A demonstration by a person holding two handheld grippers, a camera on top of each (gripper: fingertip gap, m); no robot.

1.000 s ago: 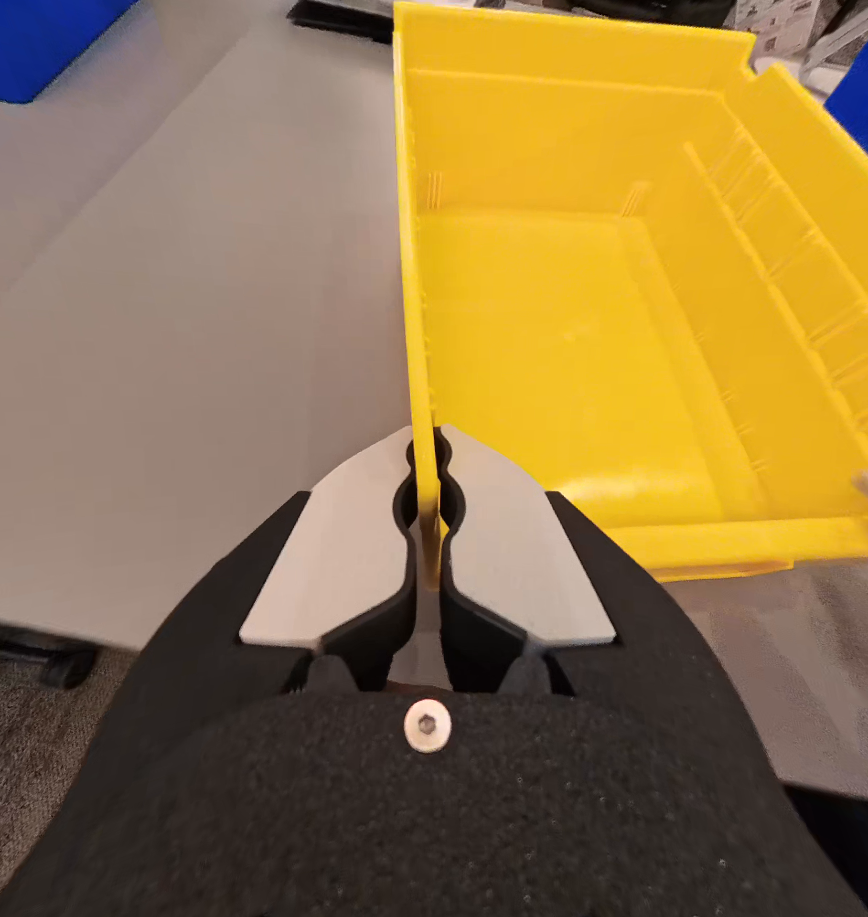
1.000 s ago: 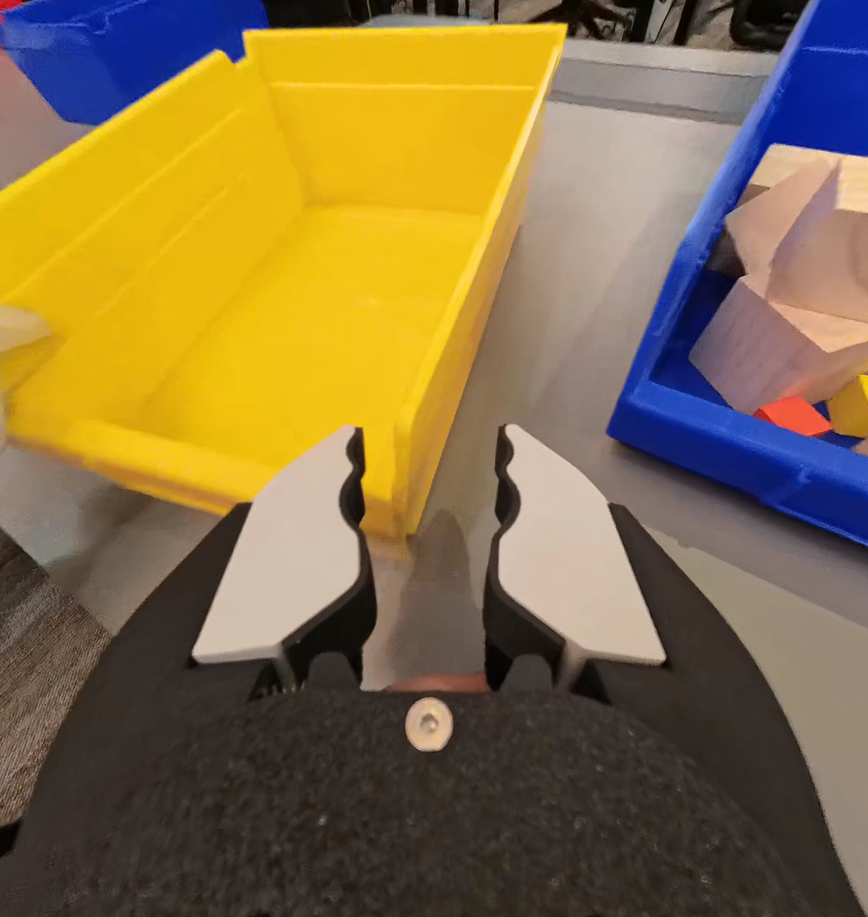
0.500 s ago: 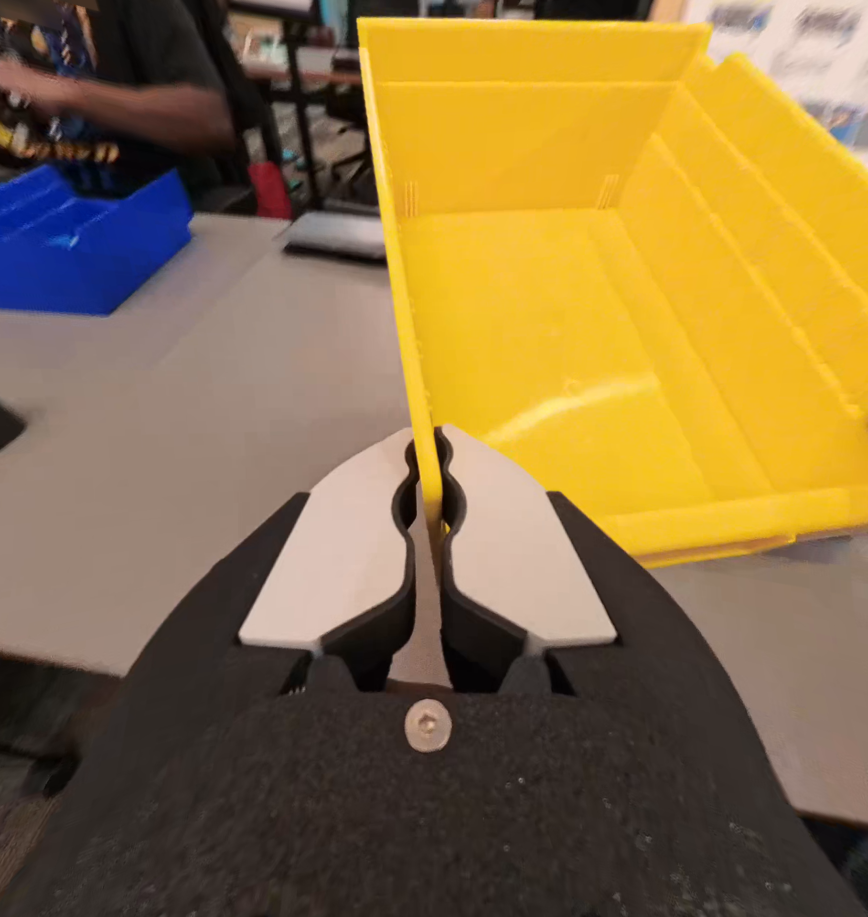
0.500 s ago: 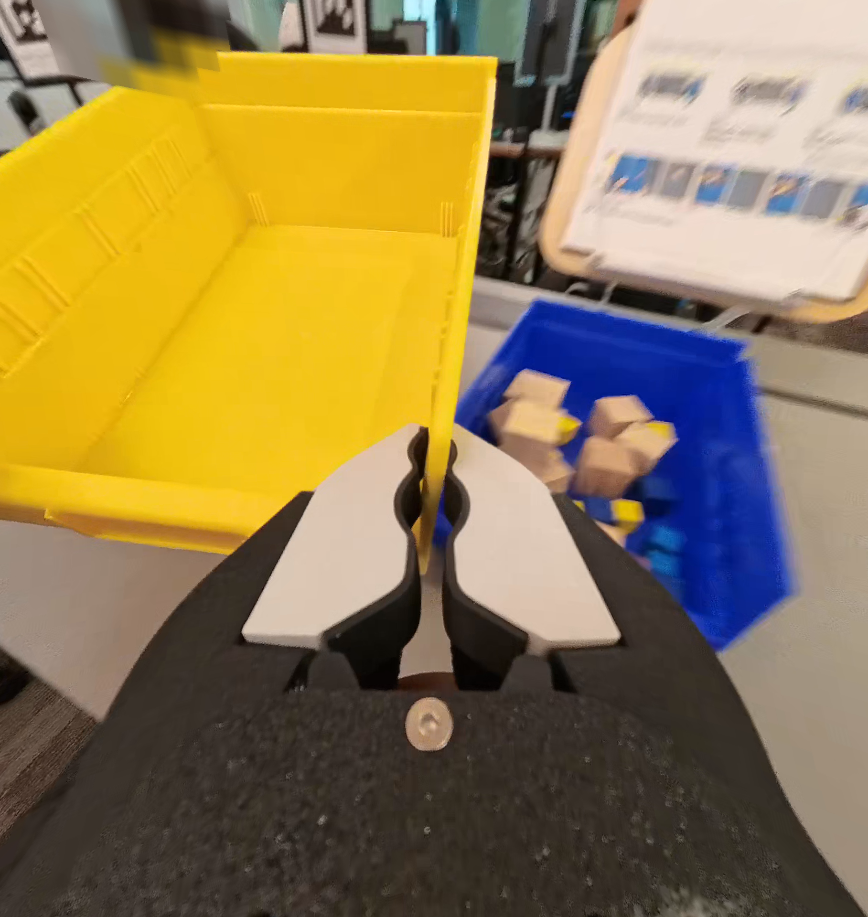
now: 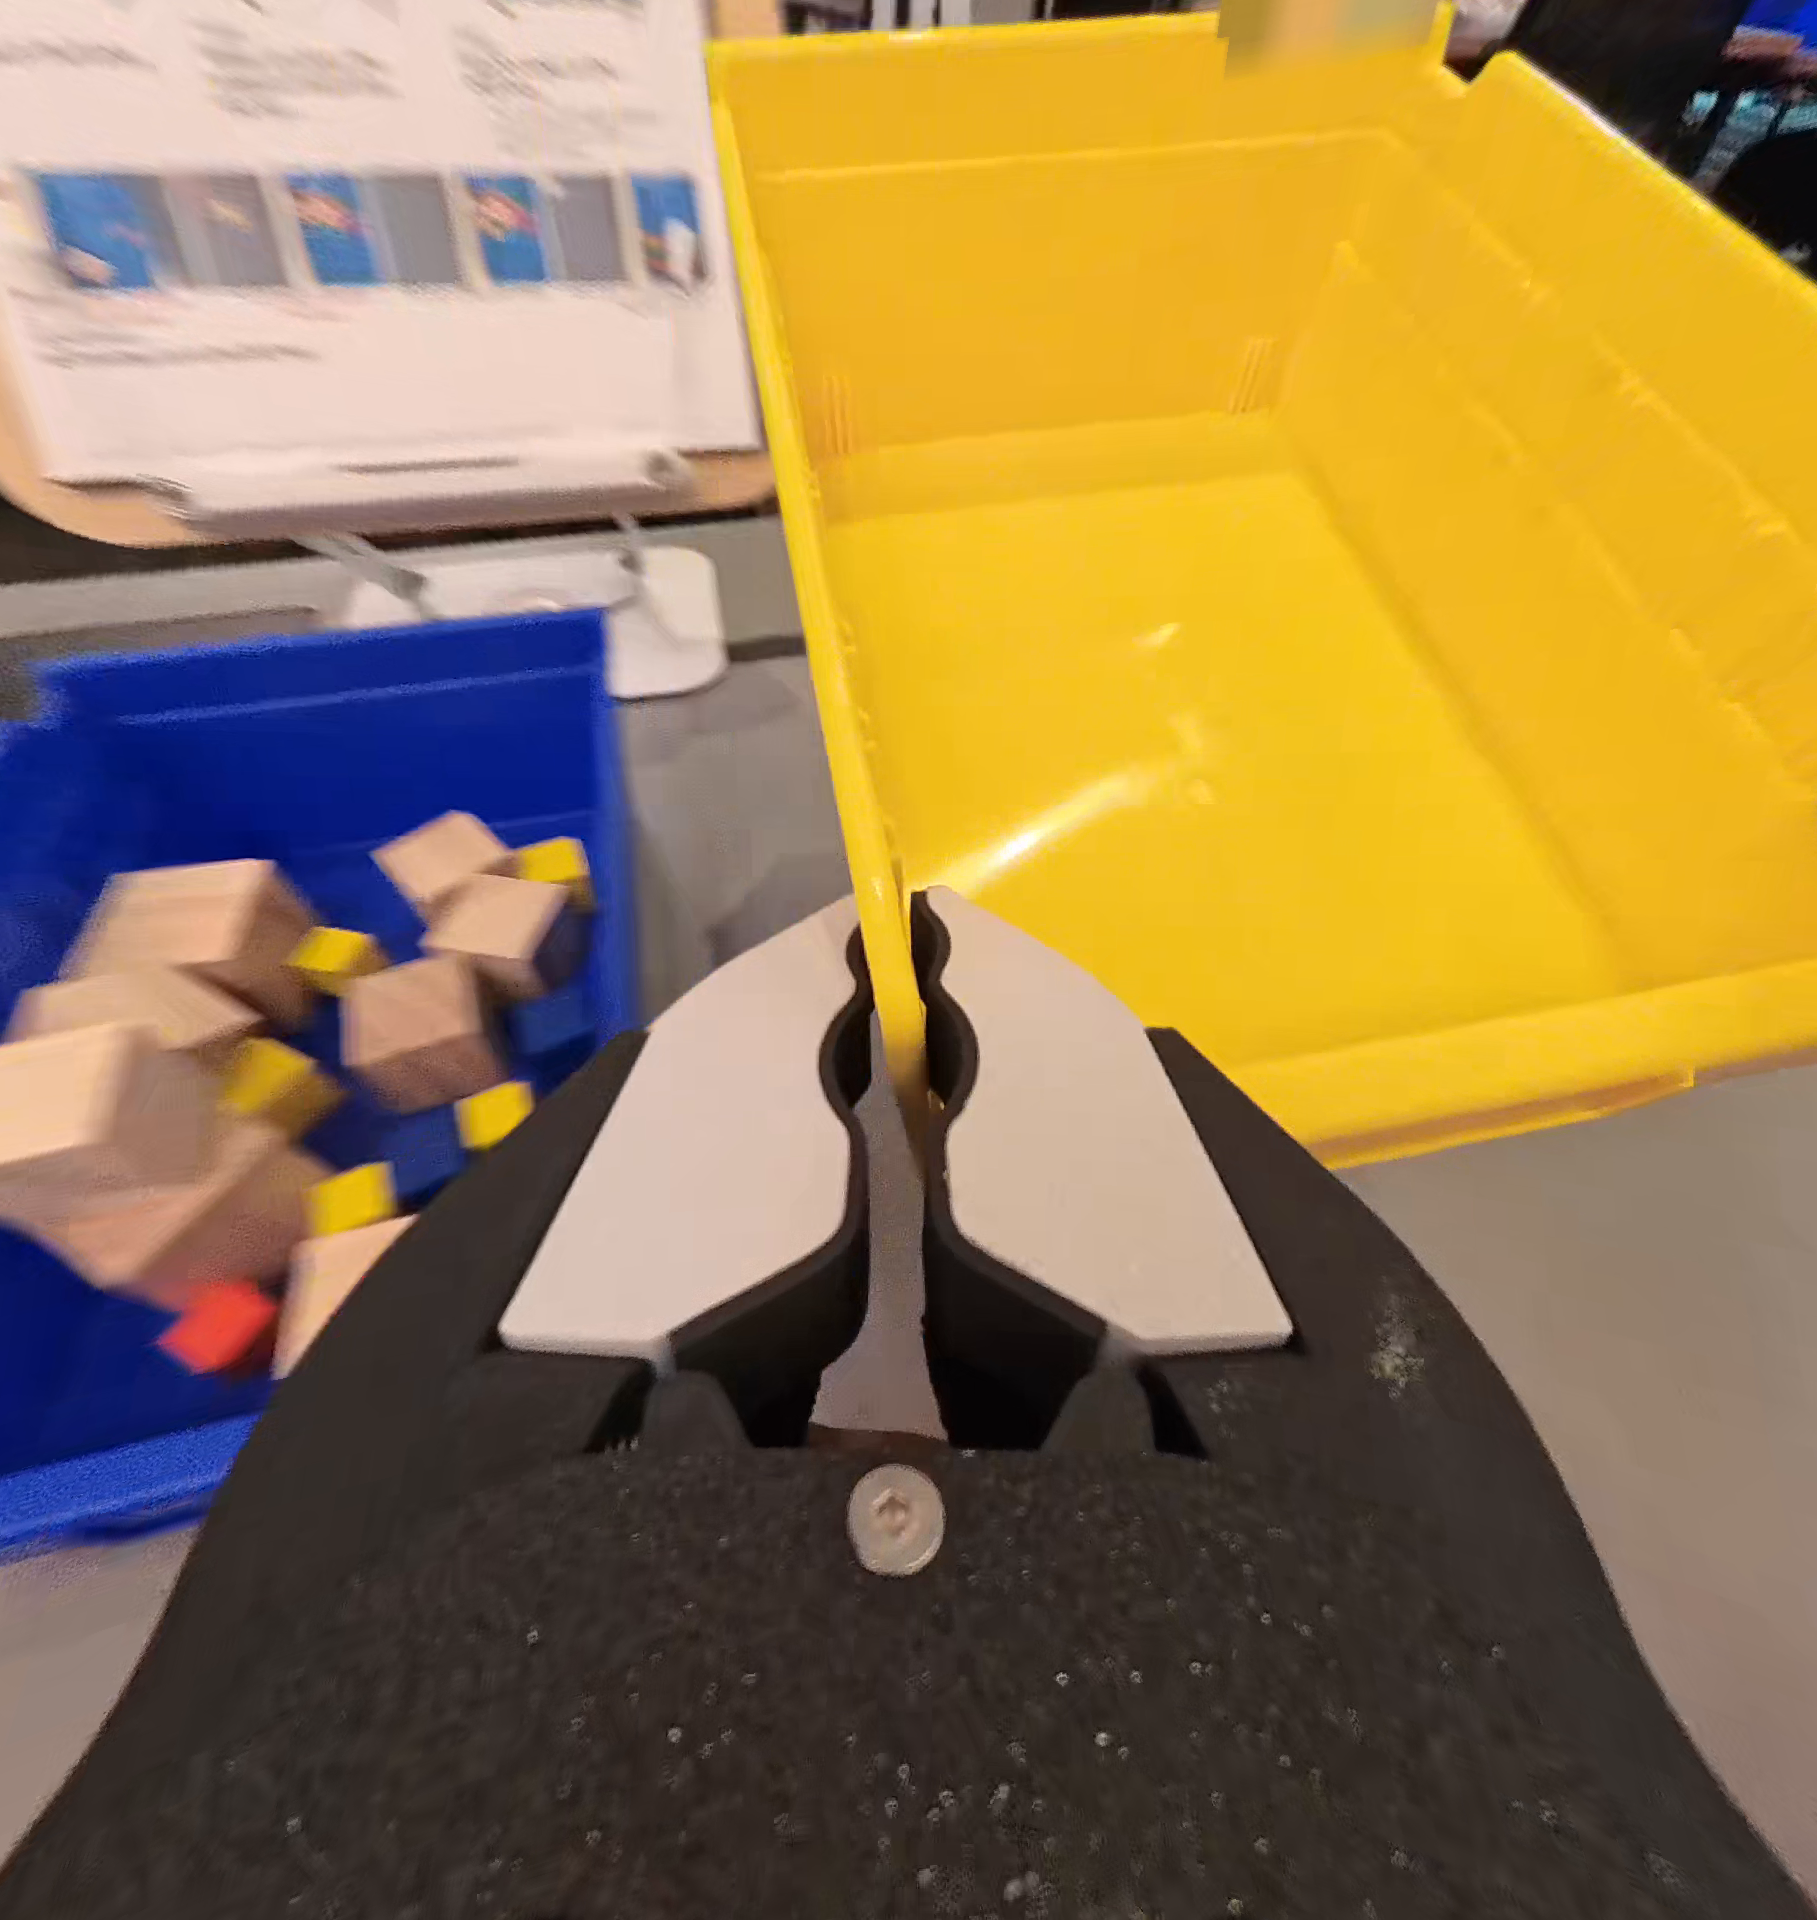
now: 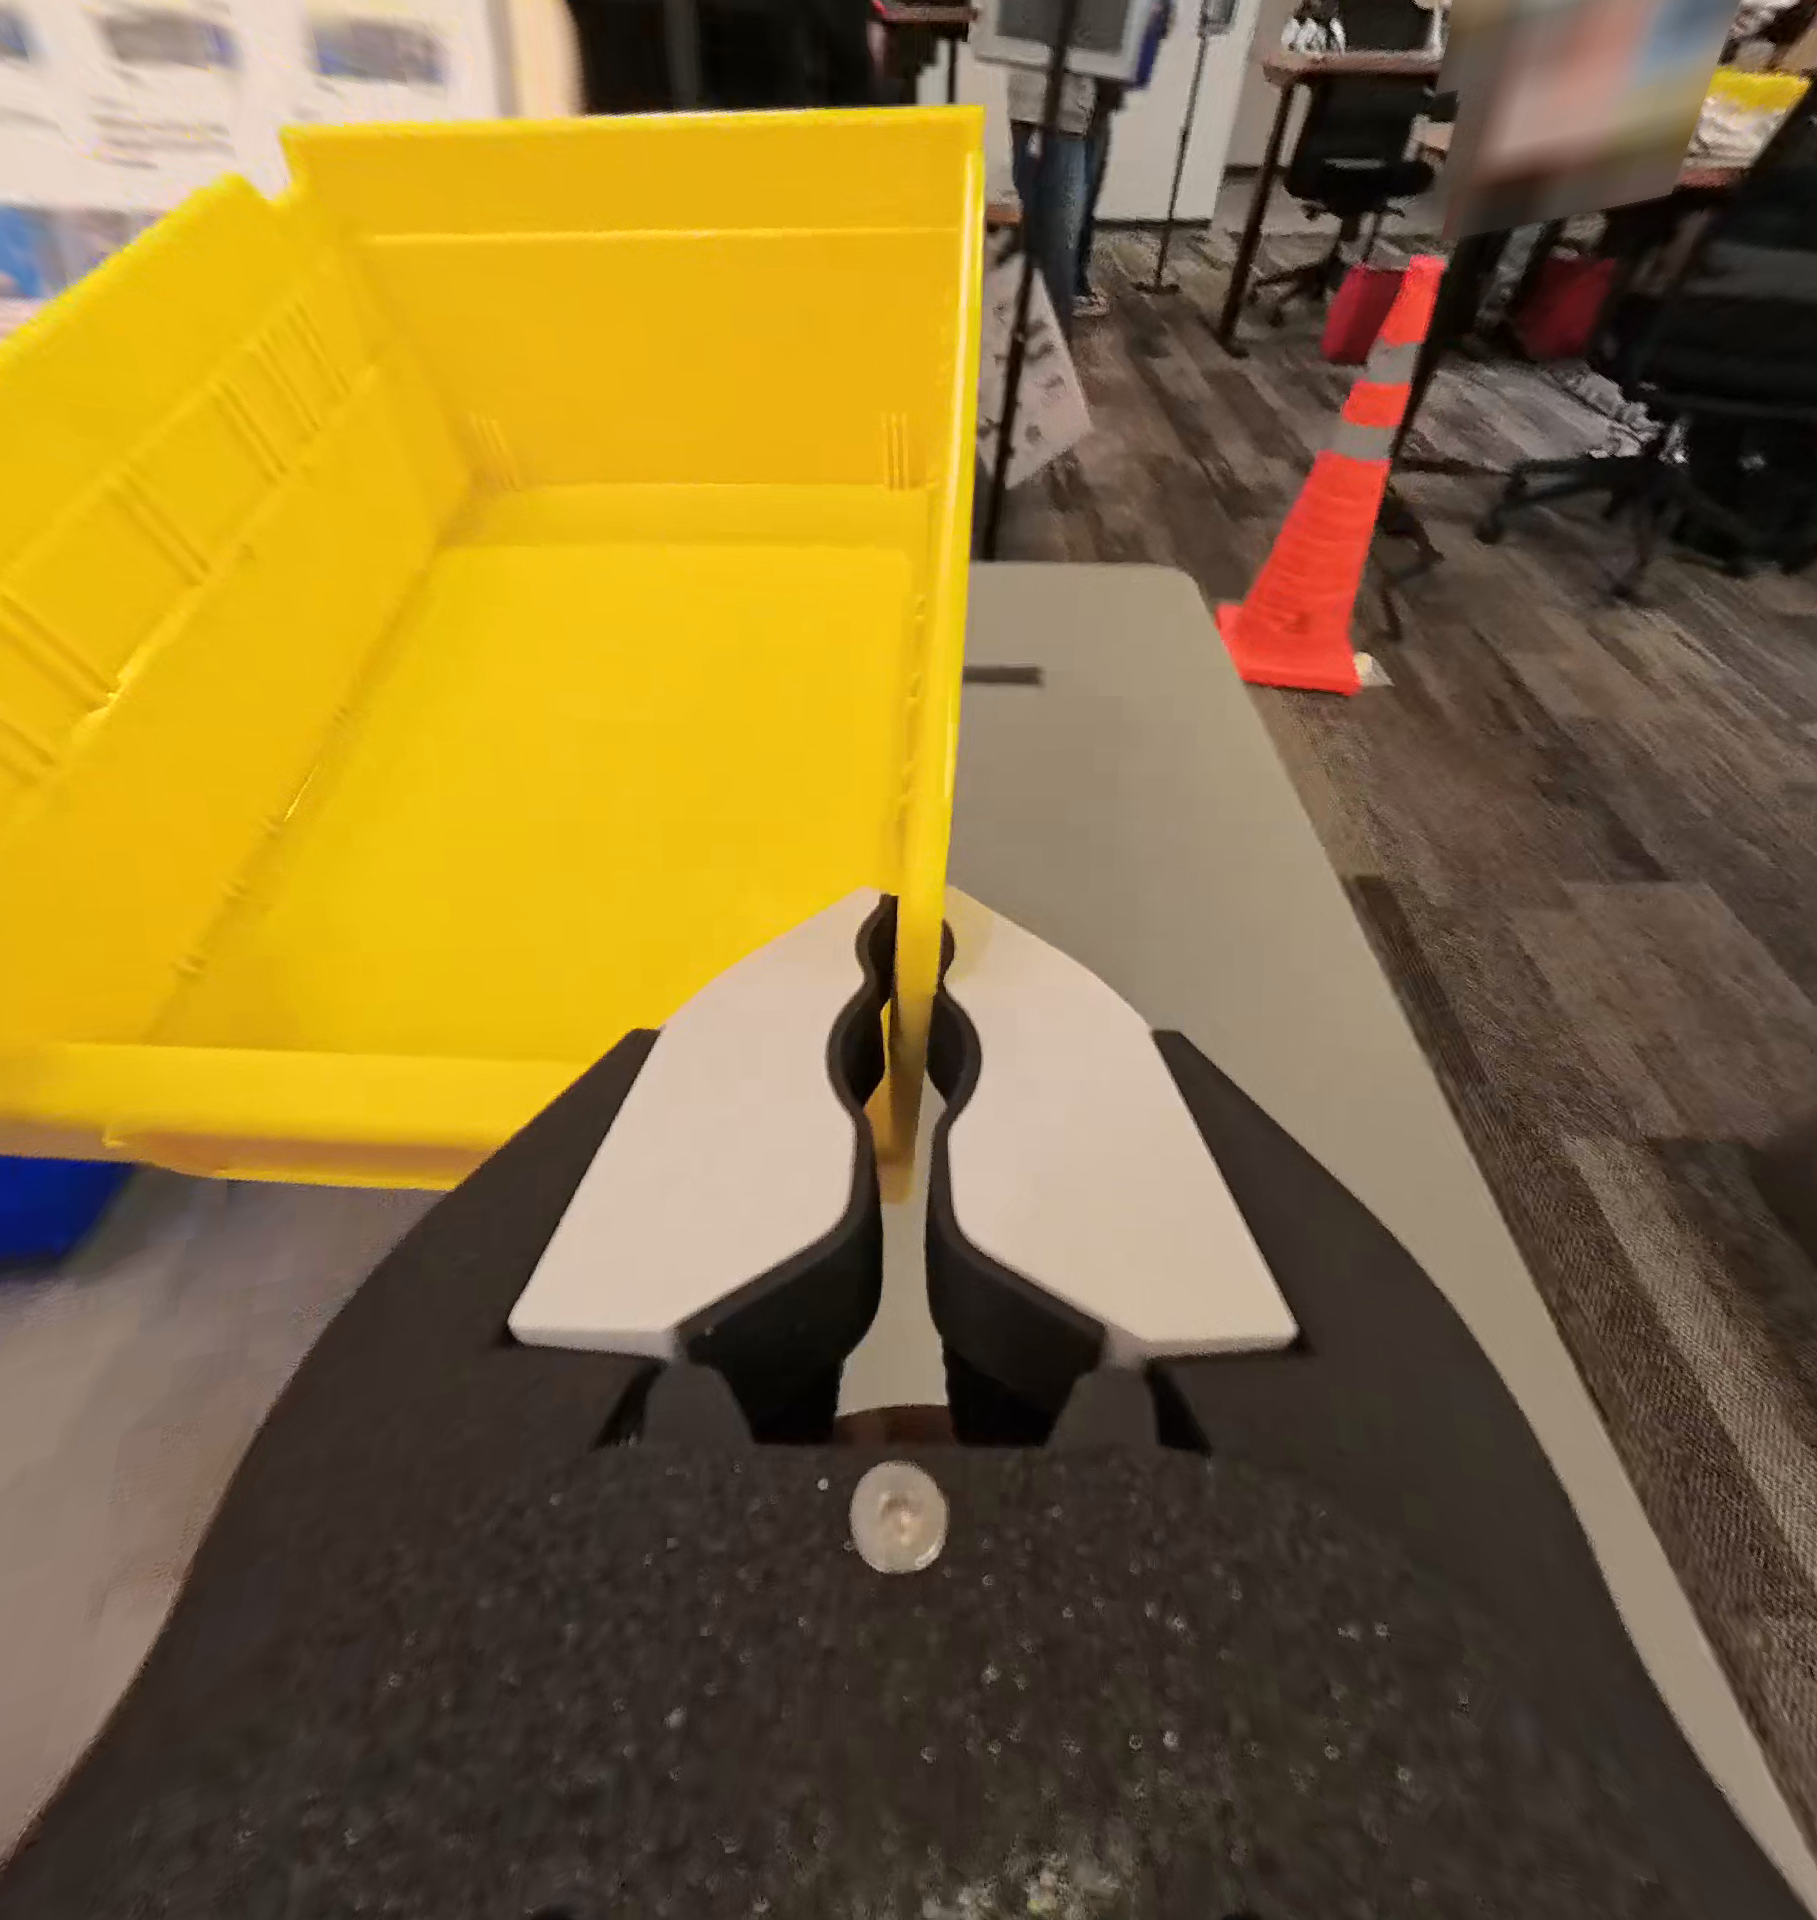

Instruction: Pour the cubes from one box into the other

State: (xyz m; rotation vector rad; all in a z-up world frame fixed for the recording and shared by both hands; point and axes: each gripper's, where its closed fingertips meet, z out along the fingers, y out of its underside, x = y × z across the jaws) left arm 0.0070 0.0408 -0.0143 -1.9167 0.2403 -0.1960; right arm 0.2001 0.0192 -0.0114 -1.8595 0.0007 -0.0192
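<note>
My left tool (image 5: 891, 925) was clenched on the left side wall of the yellow box (image 5: 1247, 727), the thin wall pinched between its two grey fingers (image 5: 717, 1132). My right tool (image 6: 919, 925) was clamped the same way on the opposite side wall of that box (image 6: 530, 727), near its front corner. Held by both walls, the yellow box was off the grey tabletop (image 6: 1112, 790), and I could see nothing inside it, only its bare bottom and ribbed walls.

In the left wrist view the blue box (image 5: 291, 748) sat on the tabletop to the left of the yellow one and lower than it. It held the cubes (image 5: 208, 1039): a heap of pale wooden ones with small yellow ones among them and a red one near the front. Behind the blue box stood a board with printed sheets (image 5: 343, 249) on a white stand.

In the right wrist view one blue corner (image 6: 21, 1216) showed under the yellow box's front edge. Past the tabletop's far end an orange cone (image 6: 1319, 520) stood on the floor, with office chairs (image 6: 1735, 395) behind it.
</note>
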